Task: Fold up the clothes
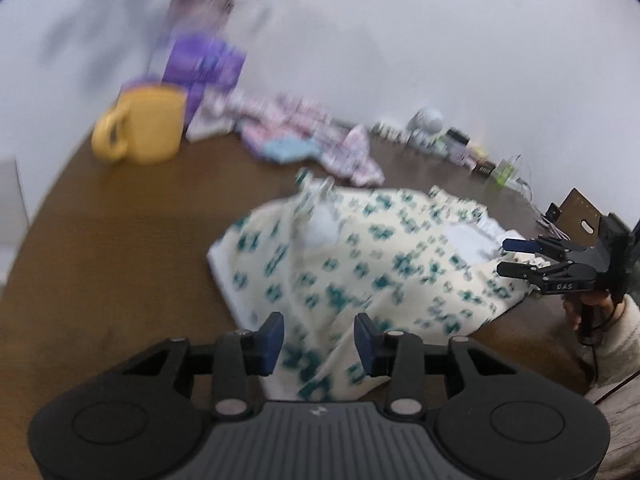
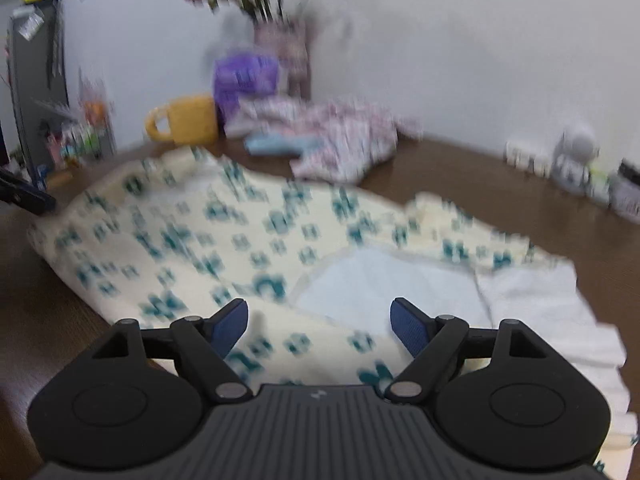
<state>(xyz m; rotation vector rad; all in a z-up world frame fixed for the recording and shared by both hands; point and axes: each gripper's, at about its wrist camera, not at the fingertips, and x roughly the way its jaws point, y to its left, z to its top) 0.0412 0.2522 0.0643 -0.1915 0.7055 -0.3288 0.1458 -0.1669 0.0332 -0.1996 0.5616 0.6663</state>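
Note:
A cream garment with a teal print (image 1: 360, 264) lies crumpled on the brown table (image 1: 120, 248), its white lining (image 2: 380, 288) showing at one end. My left gripper (image 1: 320, 340) hovers open over the garment's near corner, with cloth below the gap and nothing pinched. At the garment's right end my right gripper (image 1: 510, 257) is held by a hand, its fingers apart. In the right wrist view the right gripper (image 2: 320, 326) stands open above the garment (image 2: 224, 236), beside the lining. The left gripper's dark fingertip (image 2: 28, 196) shows at the left edge. Both views are motion-blurred.
A yellow mug (image 1: 148, 128), a purple box (image 1: 204, 68) and a vase of flowers (image 2: 284, 56) stand by the white wall. A pile of pink-patterned clothes (image 2: 344, 140) with a light blue cloth (image 2: 280, 145) lies behind the garment. Small items (image 1: 452, 140) line the back right.

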